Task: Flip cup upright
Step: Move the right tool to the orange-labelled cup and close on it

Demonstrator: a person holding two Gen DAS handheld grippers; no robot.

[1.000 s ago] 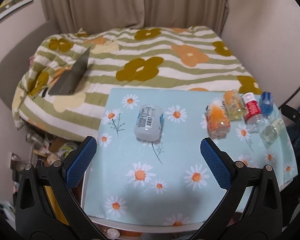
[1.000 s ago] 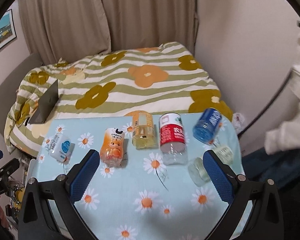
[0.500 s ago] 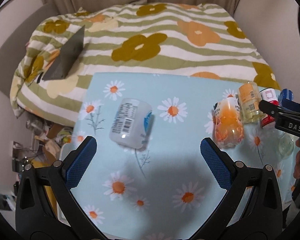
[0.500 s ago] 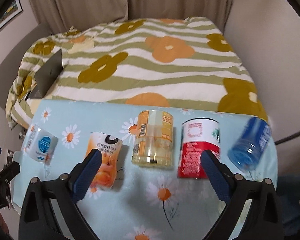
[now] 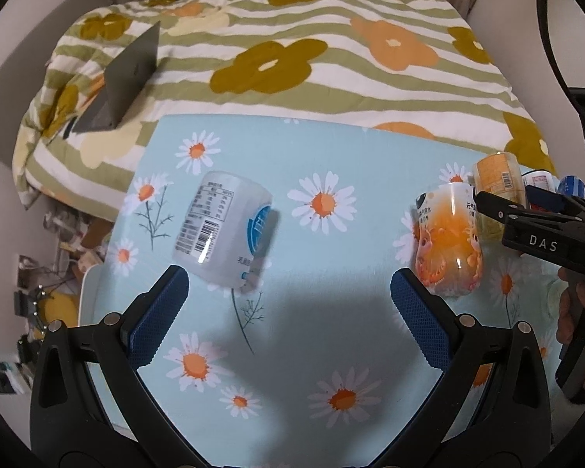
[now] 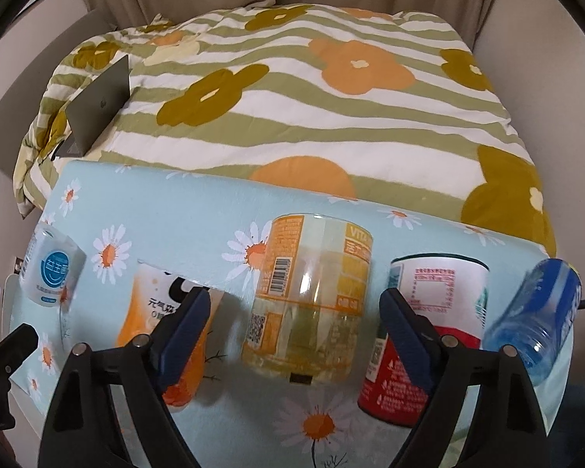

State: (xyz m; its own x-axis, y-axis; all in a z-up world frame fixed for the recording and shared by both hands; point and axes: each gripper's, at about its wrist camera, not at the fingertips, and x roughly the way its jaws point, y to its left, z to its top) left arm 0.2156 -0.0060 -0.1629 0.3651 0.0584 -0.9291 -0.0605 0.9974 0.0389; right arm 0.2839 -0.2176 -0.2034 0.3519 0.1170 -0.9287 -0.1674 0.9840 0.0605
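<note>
Five cut-bottle cups lie on their sides in a row on the daisy-print surface. The yellow-labelled clear cup sits between the spread fingers of the right claw, untouched, flanked by an orange cup and a red-and-white cup. The left claw gapes wide just short of the white cup, holding nothing.

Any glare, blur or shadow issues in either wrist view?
Left wrist: glare spot on the white cup; broad soft shadow across the daisy tablecloth. Right wrist: blue bottle smeared near the rim, yellow cup sharp. Both show fisheye bending and a dark rim.
</note>
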